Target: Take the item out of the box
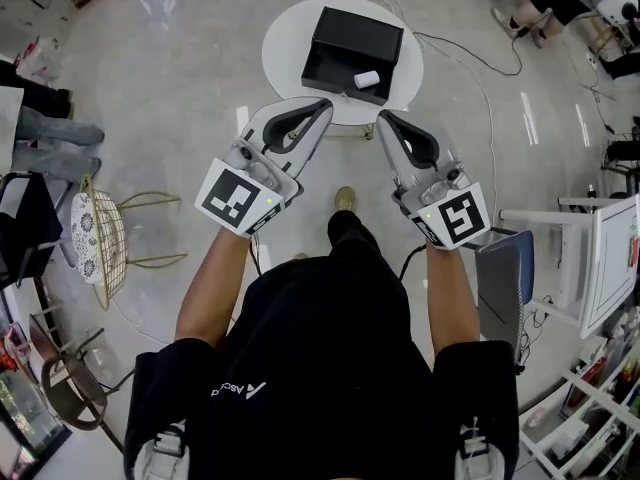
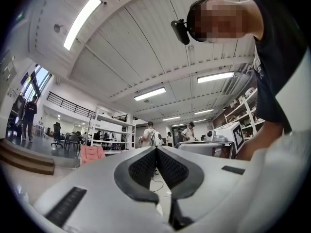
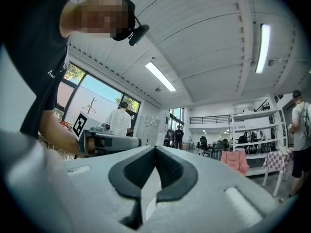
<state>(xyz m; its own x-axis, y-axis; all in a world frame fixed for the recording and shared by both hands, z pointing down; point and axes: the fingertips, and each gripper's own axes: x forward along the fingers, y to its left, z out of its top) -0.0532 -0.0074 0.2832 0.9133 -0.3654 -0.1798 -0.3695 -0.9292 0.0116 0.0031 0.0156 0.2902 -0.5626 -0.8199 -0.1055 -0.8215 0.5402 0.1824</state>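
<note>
On the round white table (image 1: pixel 285 28) sits a black box (image 1: pixel 350 38). The white item (image 1: pixel 366 79) lies in the box's near right corner, nearer the right gripper (image 1: pixel 384 116) than the left gripper (image 1: pixel 322 103). Both are closed, empty.

A black rectangular box (image 1: pixel 350 43) stands open on a round white table (image 1: pixel 285 43), turned a little askew. A small white oblong item (image 1: pixel 366 79) lies inside it on the dark bottom, close to the box's near right corner
</note>
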